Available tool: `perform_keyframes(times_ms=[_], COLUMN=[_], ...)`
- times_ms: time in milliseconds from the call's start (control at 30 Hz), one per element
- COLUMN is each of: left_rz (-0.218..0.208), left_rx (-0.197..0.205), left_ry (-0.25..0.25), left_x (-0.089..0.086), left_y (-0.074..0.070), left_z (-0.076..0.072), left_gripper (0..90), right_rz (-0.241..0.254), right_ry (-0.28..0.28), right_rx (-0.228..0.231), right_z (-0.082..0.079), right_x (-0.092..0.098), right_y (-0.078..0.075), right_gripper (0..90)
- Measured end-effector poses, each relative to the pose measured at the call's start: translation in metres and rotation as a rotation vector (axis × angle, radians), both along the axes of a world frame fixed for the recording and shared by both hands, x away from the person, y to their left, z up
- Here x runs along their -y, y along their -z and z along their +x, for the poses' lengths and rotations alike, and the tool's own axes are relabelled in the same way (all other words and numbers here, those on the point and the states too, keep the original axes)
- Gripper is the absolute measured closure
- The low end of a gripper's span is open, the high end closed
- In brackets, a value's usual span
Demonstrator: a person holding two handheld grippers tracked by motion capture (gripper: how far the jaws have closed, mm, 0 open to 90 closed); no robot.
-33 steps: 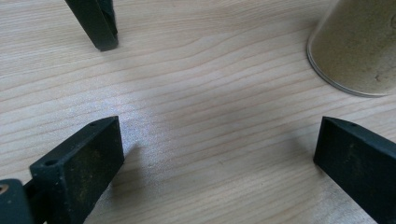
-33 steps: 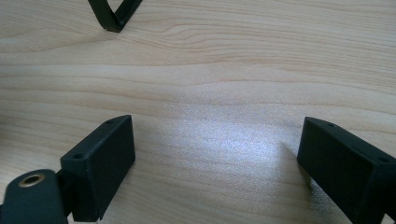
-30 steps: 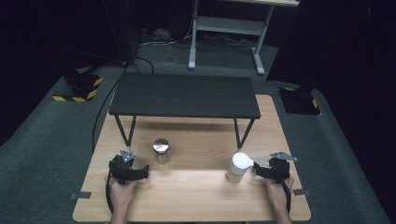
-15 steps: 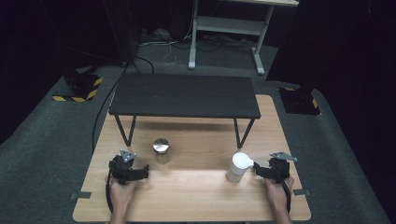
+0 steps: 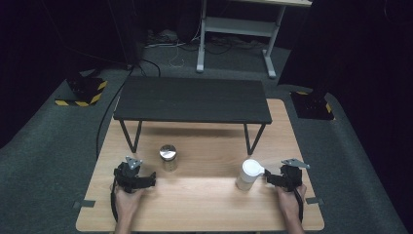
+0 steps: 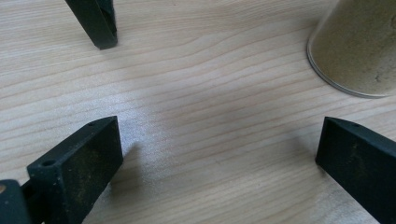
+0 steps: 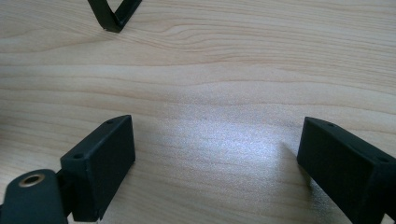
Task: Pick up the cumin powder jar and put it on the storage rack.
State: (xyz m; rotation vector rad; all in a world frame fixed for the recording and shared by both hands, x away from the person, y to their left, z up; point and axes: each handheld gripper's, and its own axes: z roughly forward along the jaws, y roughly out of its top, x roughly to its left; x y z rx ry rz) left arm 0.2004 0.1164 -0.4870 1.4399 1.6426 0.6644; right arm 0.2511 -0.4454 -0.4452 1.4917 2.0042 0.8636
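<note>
Nothing has shifted: both the left gripper (image 5: 146, 179) and right gripper (image 5: 269, 177) rest open-fingered on the desk (image 5: 204, 204), jar (image 5: 168, 157) and white bottle (image 5: 247, 174) ungrasped, work unstarted.

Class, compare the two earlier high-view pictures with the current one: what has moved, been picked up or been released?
Nothing has visibly changed. Both grippers, left and right, stay open on the table; the silver-lidded jar and white-lidded jar stand untouched.
</note>
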Motion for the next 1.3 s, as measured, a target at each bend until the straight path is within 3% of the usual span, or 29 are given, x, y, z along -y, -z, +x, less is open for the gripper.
perform_keyframes(times_ms=[700,900,1067,1300], left_rz=[-0.065,-0.052,-0.071,-0.033], left_rx=[0.035,0.03,0.047,0.062], left_ry=[0.092,0.127,0.134,0.161], left_x=[0.023,0.03,0.036,0.05], left_y=[0.0,-0.003,-0.005,-0.011], left_z=[-0.003,0.002,0.007,0.016], left_gripper=[0.3,0.3,0.5,1.4], right_rz=[0.0,0.0,0.0,-0.001], right_ry=[0.0,0.0,-0.001,-0.002], right_rx=[0.0,0.0,0.0,0.0], right_z=[0.0,0.0,0.0,0.0], right_x=[0.0,0.0,0.0,0.0], right_y=[0.0,0.0,0.0,0.0], right_gripper=[10.5,10.5,10.5,10.5])
